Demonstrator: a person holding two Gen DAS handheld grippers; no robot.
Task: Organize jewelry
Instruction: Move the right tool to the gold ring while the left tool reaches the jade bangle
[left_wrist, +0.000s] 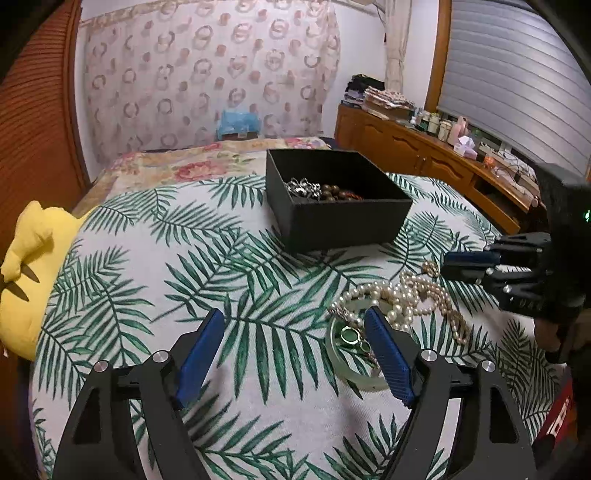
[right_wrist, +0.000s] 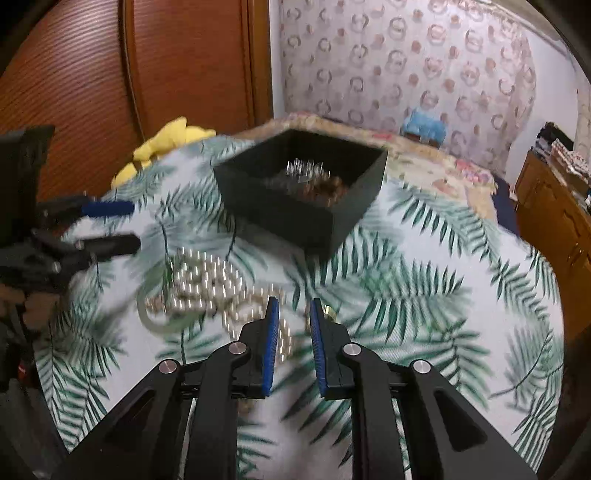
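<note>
A black open box (left_wrist: 343, 218) stands on the leaf-print cloth (left_wrist: 155, 266) and holds a silver chain piece (left_wrist: 303, 187) and brown beads (left_wrist: 334, 192). In front of it lie a tangle of pearl necklaces (left_wrist: 402, 299) and a pale green bangle (left_wrist: 341, 360) with a green ring inside. My left gripper (left_wrist: 295, 321) is open and empty, its right finger over the bangle. My right gripper (right_wrist: 293, 314) is open with a narrow gap, low over the pearls (right_wrist: 207, 280); nothing is between its pads. It shows at the right in the left wrist view (left_wrist: 454, 264). The box (right_wrist: 299, 199) is blurred.
A yellow plush toy (left_wrist: 26, 269) lies at the cloth's left edge. A floral blanket (left_wrist: 184, 166) lies behind the box. A wooden sideboard (left_wrist: 424, 151) with bottles and folded cloth runs along the right. Wooden slatted doors (right_wrist: 92, 74) stand at the left.
</note>
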